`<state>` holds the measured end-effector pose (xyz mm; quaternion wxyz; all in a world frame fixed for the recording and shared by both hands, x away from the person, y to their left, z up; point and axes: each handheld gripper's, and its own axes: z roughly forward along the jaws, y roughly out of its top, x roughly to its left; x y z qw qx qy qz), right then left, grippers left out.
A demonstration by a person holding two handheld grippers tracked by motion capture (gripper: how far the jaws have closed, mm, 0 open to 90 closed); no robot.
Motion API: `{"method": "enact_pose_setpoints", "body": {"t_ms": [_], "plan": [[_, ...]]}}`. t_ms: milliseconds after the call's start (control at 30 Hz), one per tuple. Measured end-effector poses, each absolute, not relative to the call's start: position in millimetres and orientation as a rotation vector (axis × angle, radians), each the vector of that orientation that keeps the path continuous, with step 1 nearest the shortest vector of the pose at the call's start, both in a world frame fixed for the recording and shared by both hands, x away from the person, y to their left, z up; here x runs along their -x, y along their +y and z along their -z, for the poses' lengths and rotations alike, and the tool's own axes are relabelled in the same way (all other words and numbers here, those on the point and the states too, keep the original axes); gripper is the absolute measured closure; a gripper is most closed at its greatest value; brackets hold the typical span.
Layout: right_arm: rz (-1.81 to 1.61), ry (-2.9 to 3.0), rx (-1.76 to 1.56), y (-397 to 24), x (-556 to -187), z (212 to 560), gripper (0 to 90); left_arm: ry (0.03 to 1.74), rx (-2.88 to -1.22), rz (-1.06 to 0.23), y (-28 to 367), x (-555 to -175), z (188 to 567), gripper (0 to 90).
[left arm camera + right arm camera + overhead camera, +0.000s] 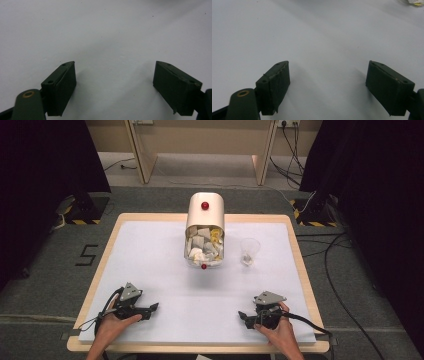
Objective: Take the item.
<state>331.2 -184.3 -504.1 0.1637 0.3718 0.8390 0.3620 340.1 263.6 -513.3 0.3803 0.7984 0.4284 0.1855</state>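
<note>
- Bin (205, 227), tipped toward the near edge, full of crumpled paper (202, 247); clear plastic cup (249, 251) beside it.
- White surface (150, 270) on wooden table (97, 285).
- Left gripper (152, 308) and right gripper (243, 316): jaws wide apart, empty.

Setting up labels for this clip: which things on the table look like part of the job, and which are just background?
Likely in play: bin full of crumpled paper, clear cup, left gripper, right gripper, both open.

Background: cables on the floor, black stands, wooden frame.
</note>
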Motion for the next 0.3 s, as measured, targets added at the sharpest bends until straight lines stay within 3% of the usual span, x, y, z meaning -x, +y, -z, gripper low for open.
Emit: {"method": "enact_pose_setpoints", "body": {"t_ms": [300], "plan": [[-1.033,2.393,-1.06,-184.3,-331.4,504.1,19.8,1.094,-2.039,-0.474,263.5,-340.0,513.3,18.0]]}}
